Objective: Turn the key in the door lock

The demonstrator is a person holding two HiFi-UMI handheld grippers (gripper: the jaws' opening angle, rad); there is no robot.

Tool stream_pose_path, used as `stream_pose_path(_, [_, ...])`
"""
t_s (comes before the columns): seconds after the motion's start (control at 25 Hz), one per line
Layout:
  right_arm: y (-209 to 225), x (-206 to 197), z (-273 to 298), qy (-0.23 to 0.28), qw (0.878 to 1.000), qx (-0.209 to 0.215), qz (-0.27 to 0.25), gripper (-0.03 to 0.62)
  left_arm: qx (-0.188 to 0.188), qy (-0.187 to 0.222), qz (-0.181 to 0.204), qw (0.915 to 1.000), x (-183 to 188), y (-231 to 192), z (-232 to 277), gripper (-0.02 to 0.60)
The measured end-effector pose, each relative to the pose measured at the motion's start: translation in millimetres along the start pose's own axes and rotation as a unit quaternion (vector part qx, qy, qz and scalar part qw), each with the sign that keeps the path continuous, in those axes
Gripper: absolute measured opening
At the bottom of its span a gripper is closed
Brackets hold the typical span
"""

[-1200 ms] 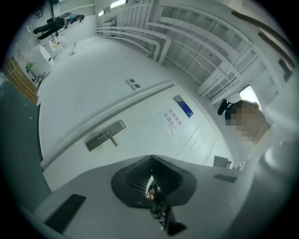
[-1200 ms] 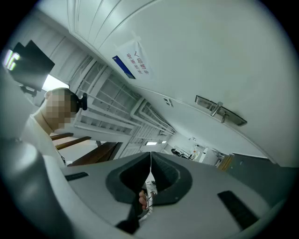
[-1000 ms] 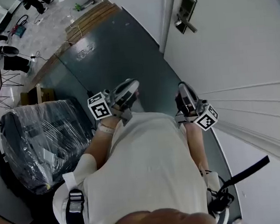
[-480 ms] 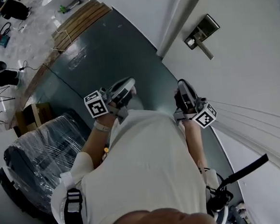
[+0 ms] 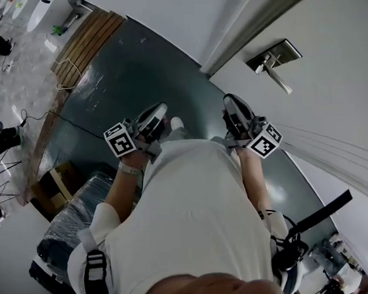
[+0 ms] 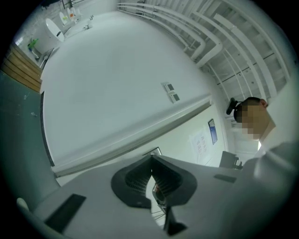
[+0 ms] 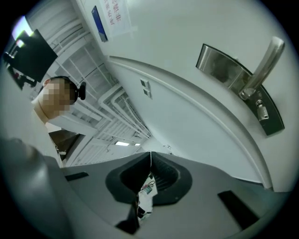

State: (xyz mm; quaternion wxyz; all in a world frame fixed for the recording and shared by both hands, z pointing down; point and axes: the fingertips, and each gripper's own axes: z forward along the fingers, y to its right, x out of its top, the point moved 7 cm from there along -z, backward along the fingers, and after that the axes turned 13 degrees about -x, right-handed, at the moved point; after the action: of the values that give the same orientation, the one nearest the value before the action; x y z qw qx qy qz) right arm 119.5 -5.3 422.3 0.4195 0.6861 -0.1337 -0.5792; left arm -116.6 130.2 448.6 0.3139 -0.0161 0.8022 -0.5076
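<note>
The door (image 5: 339,99) stands at the right of the head view, with a steel lock plate and lever handle (image 5: 274,62) on it. In the right gripper view the lever handle (image 7: 264,65) juts from the plate at upper right. Just below it a small metal piece (image 7: 260,111) sits at the keyhole; whether it is the key I cannot tell. My right gripper (image 5: 228,101) (image 7: 150,156) is shut and empty, short of the lock. My left gripper (image 5: 160,108) (image 6: 151,161) is also shut with nothing in it, pointing at the white wall beside the door frame.
The door frame (image 5: 239,37) runs between the wall and the door. A plastic-wrapped black chair (image 5: 70,228) stands at lower left, with wooden boards (image 5: 81,46) and a cable (image 5: 74,123) on the dark floor. A person shows far back in both gripper views.
Both grippers have travelled along the floor toward the door, jaws unchanged. The lock plate has slid rightward and nearer in the head view; the wrapped chair has dropped back to lower left.
</note>
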Motion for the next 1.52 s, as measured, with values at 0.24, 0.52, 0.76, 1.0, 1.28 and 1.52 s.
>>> stream_pose_path(0.24, [9.7,1.3,-7.0,0.033,0.999,-0.032,-0.01,0.024,-0.006,-0.016,-0.011,0.9998,-3.6,-11.4,2.5,0.008])
stream_pose_path(0.52, [2.5,-0.8,-10.4,0.045,0.997,-0.048,-0.027,0.024,-0.02,-0.023,-0.012,0.9995,-0.6,-5.0,5.3,0.008])
stream_pose_path(0.76, [-3.4,14.4,-10.1,0.053,0.997,-0.052,-0.017,0.024,-0.022,-0.014,-0.026,0.9993,1.7,6.5,12.7,0.008])
stream_pose_path(1.0, [-6.9,26.7,-14.7,0.059,0.995,-0.079,-0.025,0.025,-0.02,-0.017,-0.026,0.9993,10.3,17.3,24.1,0.008])
stream_pose_path(1.28, [-10.8,34.8,-24.4,0.037,0.963,-0.188,-0.19,0.025,-0.022,-0.024,-0.027,0.9991,20.7,39.8,41.4,0.008])
stream_pose_path(1.52, [45.0,31.4,-28.1,-0.016,0.868,-0.299,-0.396,0.025,-0.009,-0.033,-0.036,0.9988,4.4,4.5,80.5,0.008])
